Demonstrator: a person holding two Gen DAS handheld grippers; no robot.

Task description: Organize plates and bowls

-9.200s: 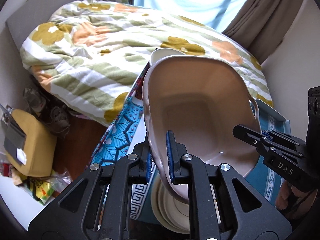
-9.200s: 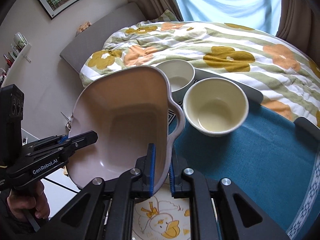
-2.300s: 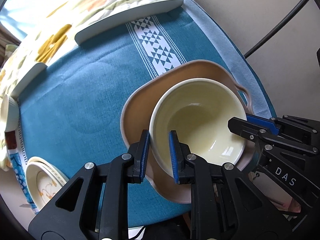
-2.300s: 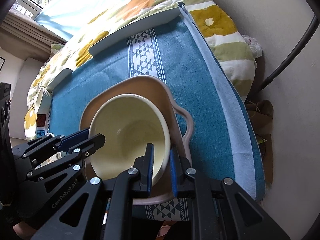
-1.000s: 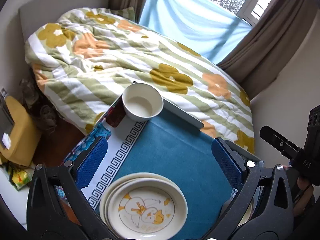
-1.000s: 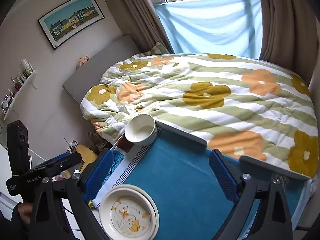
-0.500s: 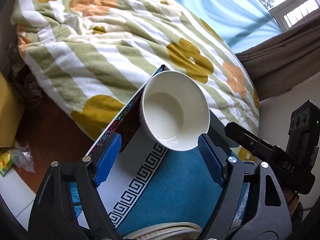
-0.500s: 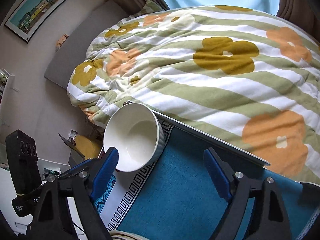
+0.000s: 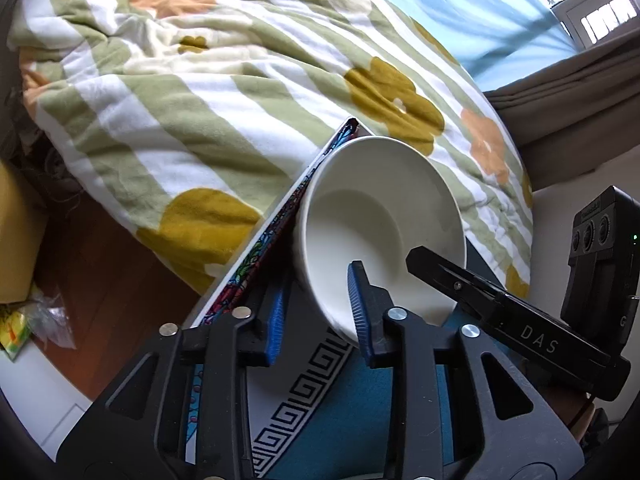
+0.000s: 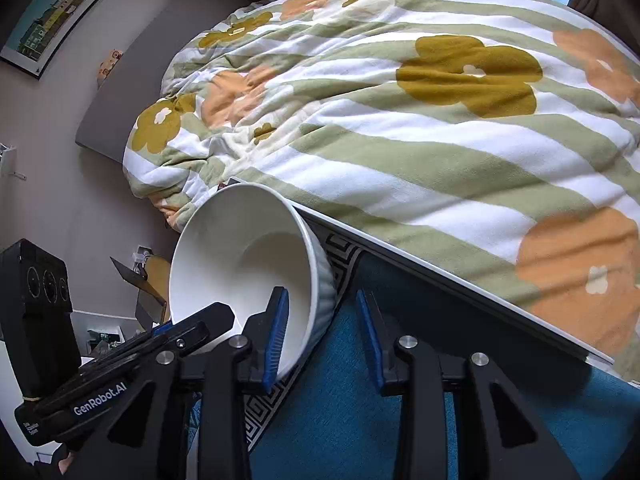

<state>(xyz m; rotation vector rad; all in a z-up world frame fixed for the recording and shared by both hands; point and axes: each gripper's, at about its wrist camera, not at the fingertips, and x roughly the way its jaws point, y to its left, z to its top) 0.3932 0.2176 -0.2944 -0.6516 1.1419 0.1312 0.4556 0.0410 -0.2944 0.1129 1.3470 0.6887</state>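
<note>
A white ribbed bowl (image 9: 380,224) (image 10: 240,264) stands at the far corner of the table on the blue cloth (image 10: 360,420), close against the bed. My left gripper (image 9: 318,276) straddles its near rim, one pad inside and one outside. The jaws are closing, and a dark gap still shows beside the outer pad. My right gripper (image 10: 322,292) straddles the opposite side of the rim the same way. Its jaws are closing too, with blue cloth visible between the outer pad and the bowl's wall. In each view, one of the other gripper's fingers (image 9: 448,276) (image 10: 200,324) reaches into the bowl.
A bed with a green-striped floral duvet (image 9: 240,92) (image 10: 440,120) presses against the table's white far edge (image 10: 440,276). Past the table's left corner lie wooden floor (image 9: 112,272) and a yellow bag (image 9: 16,240). A greek-key border (image 9: 304,400) runs along the cloth.
Both grippers dropped toward the white bowl and drew in close. Their jaws narrowed from wide open to straddling its rim. The stack of plates slid out of view below.
</note>
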